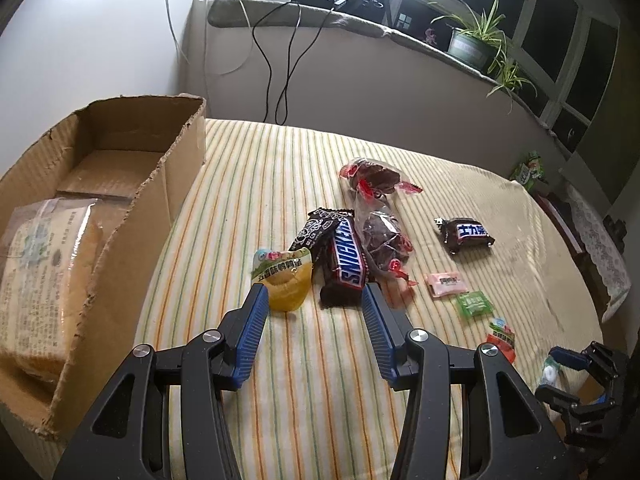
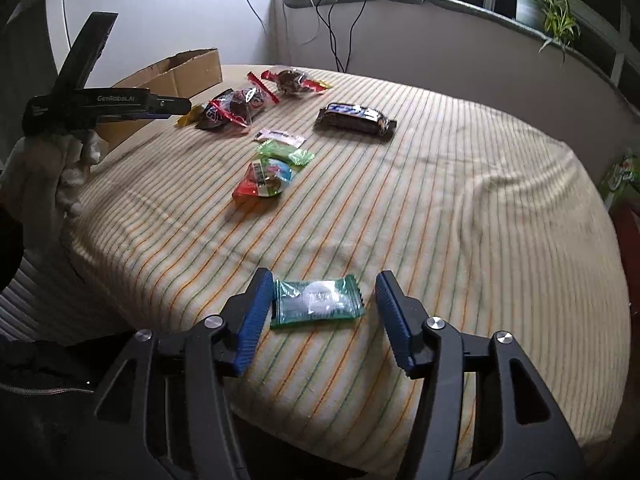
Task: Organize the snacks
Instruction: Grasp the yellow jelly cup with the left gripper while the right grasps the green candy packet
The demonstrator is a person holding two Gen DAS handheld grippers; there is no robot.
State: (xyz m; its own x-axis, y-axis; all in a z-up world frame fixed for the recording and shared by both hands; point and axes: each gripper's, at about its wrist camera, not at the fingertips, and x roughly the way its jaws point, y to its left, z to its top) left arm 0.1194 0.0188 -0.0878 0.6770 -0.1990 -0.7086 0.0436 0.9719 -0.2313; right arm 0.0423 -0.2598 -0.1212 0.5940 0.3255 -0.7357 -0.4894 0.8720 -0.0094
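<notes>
My left gripper (image 1: 314, 294) is open, its fingertips just short of a Snickers bar (image 1: 345, 265) and a yellow egg snack pack (image 1: 285, 280) on the striped cloth. A cardboard box (image 1: 176, 160) at the left holds a bread pack (image 1: 36, 272). My right gripper (image 2: 320, 284) is open around a green mint candy (image 2: 318, 298) lying between its fingers near the table's front edge. In the right wrist view the left gripper (image 2: 120, 105) reaches toward the snack pile (image 2: 236, 108).
Two clear packs of dark cakes (image 1: 380, 216), a small dark chocolate bar (image 1: 468, 234), pink (image 1: 445, 283), green (image 1: 474, 303) and red (image 1: 500, 338) sachets lie scattered. The sill behind carries cables (image 1: 276, 60) and potted plants (image 1: 476, 40). The table edge drops off at the right.
</notes>
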